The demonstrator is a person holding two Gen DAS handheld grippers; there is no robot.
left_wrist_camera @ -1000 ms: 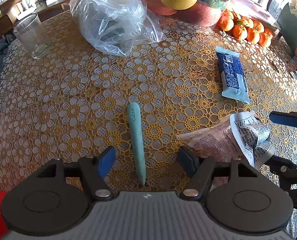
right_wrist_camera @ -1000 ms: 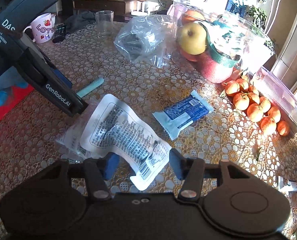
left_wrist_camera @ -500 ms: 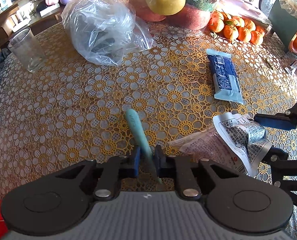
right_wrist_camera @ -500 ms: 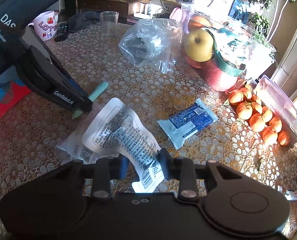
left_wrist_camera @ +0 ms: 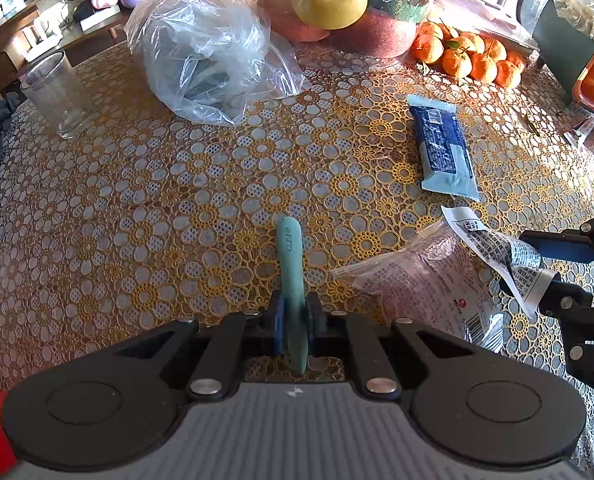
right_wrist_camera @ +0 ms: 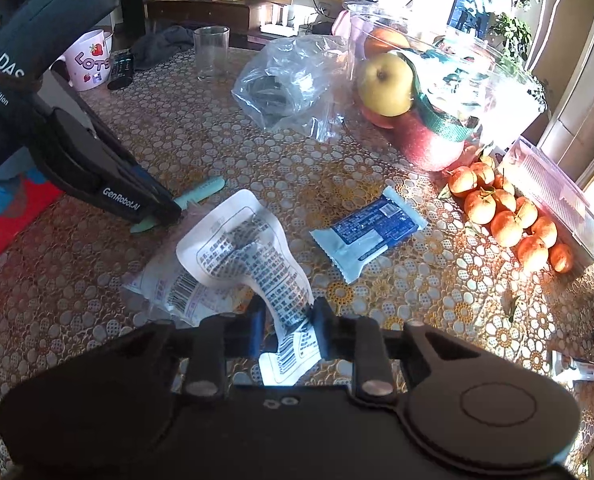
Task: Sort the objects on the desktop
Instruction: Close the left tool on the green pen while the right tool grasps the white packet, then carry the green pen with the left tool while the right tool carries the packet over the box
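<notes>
A teal pen (left_wrist_camera: pixel 291 256) points away from me over the flowered tablecloth (left_wrist_camera: pixel 177 200). My left gripper (left_wrist_camera: pixel 295 312) is closing its jaws on the pen's near end, and both blue pads press on it. In the right wrist view the pen (right_wrist_camera: pixel 201 192) sticks out past the left gripper (right_wrist_camera: pixel 173 216). A crumpled white printed packet (right_wrist_camera: pixel 237 248) lies over a clear wrapper. My right gripper (right_wrist_camera: pixel 289 320) is closing its jaws on the packet's near corner, which is pinched between the pads. The left wrist view shows the right gripper (left_wrist_camera: pixel 545 272) at the right edge.
A blue snack packet (right_wrist_camera: pixel 371 228) lies to the right of the white one. Further back are a clear plastic bag (left_wrist_camera: pixel 205 48), a drinking glass (left_wrist_camera: pixel 55 92), a fruit bowl (right_wrist_camera: pixel 429 80) and several oranges (right_wrist_camera: pixel 509 216). A mug (right_wrist_camera: pixel 91 62) stands far left.
Both grippers went from open to shut, the left around the pen and the right on the packet's corner. The pen's far end has lifted slightly and the packet has crumpled upward.
</notes>
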